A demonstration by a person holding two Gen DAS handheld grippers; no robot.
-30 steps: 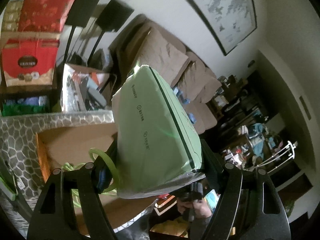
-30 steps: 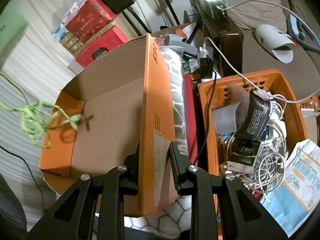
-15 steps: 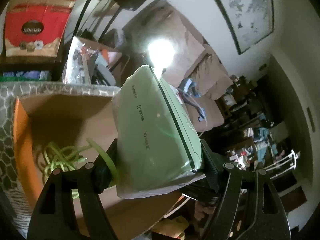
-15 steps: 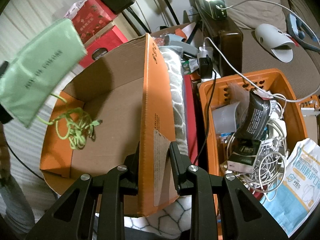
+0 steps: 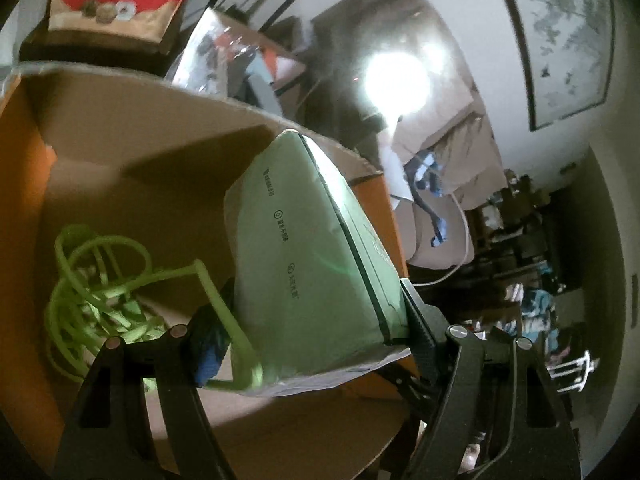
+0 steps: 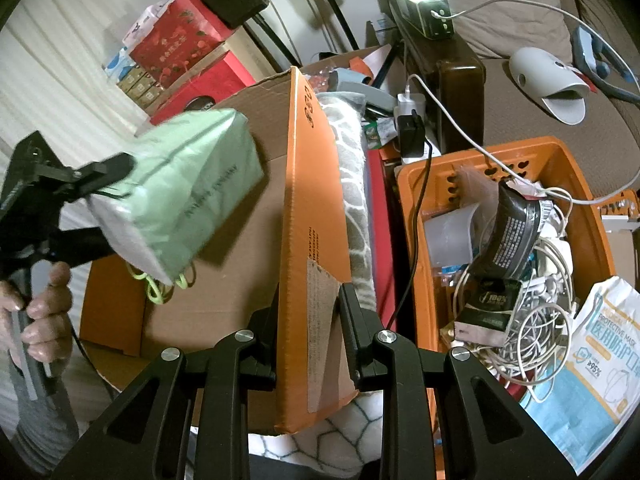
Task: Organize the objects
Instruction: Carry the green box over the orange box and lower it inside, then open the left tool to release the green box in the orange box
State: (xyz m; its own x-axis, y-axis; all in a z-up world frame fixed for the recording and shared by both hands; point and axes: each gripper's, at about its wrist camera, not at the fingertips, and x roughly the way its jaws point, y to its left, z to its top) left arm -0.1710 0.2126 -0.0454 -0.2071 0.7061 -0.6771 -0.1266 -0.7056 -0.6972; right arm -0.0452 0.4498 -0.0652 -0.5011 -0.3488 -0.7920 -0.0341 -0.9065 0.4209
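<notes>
A soft green pack [image 5: 316, 248] is clamped between the pads of my left gripper [image 5: 316, 316]. It hangs tilted inside the open cardboard box [image 5: 132, 184], just above the floor. A tangled bright green cord [image 5: 96, 280] lies on the box floor under and left of the pack. The right wrist view shows the same green pack [image 6: 188, 188] in the left gripper [image 6: 100, 208], over the box [image 6: 240, 248], with the cord [image 6: 160, 284] peeking out below. My right gripper [image 6: 310, 304] is shut on the box's orange side wall [image 6: 312, 200] and holds it upright.
An orange plastic basket [image 6: 416, 208] full of white cables, a dark pouch and small boxes stands right of the box. A face-mask packet [image 6: 588, 368] lies at its near right. A person's hand [image 6: 40, 312] grips the left handle. Red gift boxes [image 6: 188, 48] are stacked behind.
The left gripper has come down with the green pack from above the box into it. The dangling green cord now rests on the box floor. The right gripper has not moved.
</notes>
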